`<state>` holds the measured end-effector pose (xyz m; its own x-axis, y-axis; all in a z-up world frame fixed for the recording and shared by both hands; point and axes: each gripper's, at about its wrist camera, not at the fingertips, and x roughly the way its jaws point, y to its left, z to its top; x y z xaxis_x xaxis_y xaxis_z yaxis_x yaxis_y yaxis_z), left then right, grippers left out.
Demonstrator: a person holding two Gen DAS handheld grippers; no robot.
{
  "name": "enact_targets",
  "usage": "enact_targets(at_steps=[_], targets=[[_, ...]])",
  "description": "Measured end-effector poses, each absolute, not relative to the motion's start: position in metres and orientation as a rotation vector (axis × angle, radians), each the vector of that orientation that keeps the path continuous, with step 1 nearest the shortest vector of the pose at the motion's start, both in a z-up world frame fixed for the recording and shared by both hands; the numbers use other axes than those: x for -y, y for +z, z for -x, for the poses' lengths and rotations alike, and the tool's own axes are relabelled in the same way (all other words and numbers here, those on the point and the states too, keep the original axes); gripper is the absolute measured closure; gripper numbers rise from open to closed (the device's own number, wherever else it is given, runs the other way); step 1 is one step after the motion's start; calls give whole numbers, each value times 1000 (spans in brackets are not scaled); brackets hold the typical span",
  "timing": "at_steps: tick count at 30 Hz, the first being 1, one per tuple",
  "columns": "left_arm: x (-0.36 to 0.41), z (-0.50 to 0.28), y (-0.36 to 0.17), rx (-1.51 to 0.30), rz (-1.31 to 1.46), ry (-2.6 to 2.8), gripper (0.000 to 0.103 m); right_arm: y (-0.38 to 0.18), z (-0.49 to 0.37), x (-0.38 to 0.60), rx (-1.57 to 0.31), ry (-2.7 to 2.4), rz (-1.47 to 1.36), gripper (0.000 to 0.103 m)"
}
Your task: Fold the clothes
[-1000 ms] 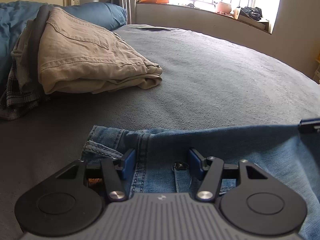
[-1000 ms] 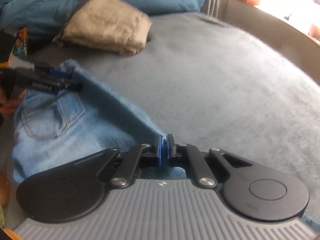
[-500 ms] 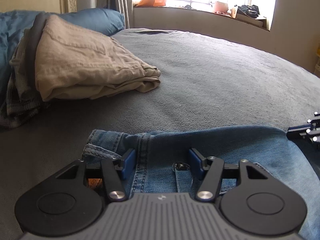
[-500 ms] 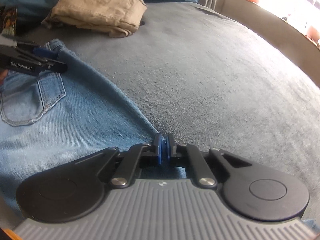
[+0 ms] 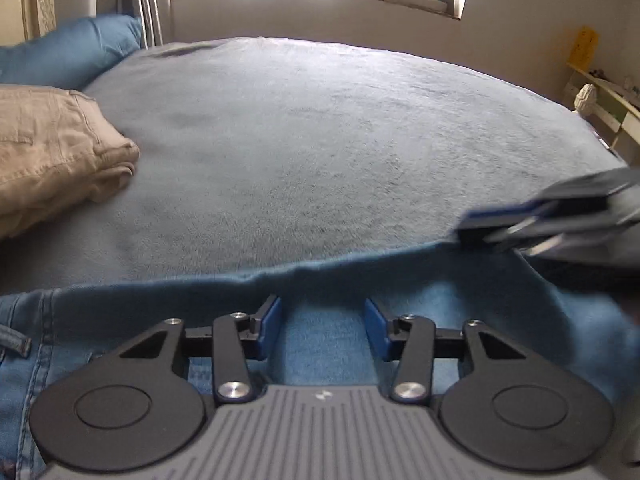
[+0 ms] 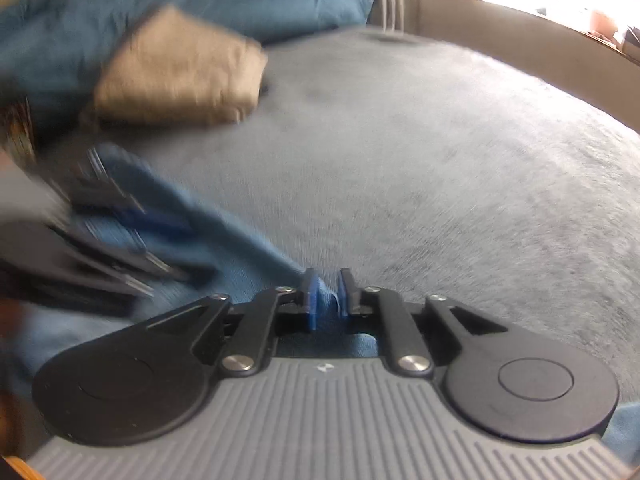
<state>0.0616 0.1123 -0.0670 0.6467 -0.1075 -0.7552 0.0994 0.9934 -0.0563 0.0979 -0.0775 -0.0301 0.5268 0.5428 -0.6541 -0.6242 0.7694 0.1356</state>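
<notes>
With the jeans [image 5: 328, 344] spread along the near edge of the bed [image 5: 340, 140], the right tongs [image 6: 328, 294] are opening around the denim fold while the left tongs [image 5: 322, 326], apart, are closing above it, so the fold could slump

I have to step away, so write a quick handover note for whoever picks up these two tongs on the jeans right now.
Left tongs: closing over the blue jeans, denim between the pads, not yet pinched.
Right tongs: opening, a fold of the jeans' edge between the pads, which look just clear of it.
Jeans lie on the grey bed cover in front of both tongs, far edge folded over.
Done: folded beige trousers sit stacked by the blue pillow.
Left: finish folding the jeans, then probably add them to that stack.
</notes>
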Motion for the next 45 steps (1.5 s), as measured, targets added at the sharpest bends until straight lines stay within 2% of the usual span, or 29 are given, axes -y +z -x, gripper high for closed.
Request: enact_targets(at_steps=[5, 8, 13, 17, 21, 22, 24, 26, 34, 45], targets=[[-114, -62, -73, -849, 11, -115, 54, 16, -85, 202, -657, 488, -245, 68], [-111, -58, -74, -835, 17, -106, 54, 12, -65, 299, -654, 183, -436, 62], [-110, -60, -76, -825, 17, -103, 54, -29, -15, 418, -739, -250, -769, 61], [-115, -61, -75, -829, 50, -109, 54, -69, 9, 435, -778, -312, -972, 62], [-118, -62, -76, -826, 69, -111, 54, -80, 0, 430, -759, -231, -1049, 61], [-118, -62, -76, -825, 72, -111, 54, -84, -5, 427, -771, -205, -1070, 63], [-118, -60, -76, -818, 77, -110, 54, -90, -12, 418, -793, -179, -1064, 75], [-119, -59, -76, -813, 83, -112, 54, -92, -12, 411, -780, -197, -1048, 99], [-131, -61, -76, -814, 149, -132, 59, -68, 23, 408, -672, -317, -993, 102], [-134, -62, -78, -808, 155, -144, 60, -94, 52, 425, -689, -415, -1012, 102]])
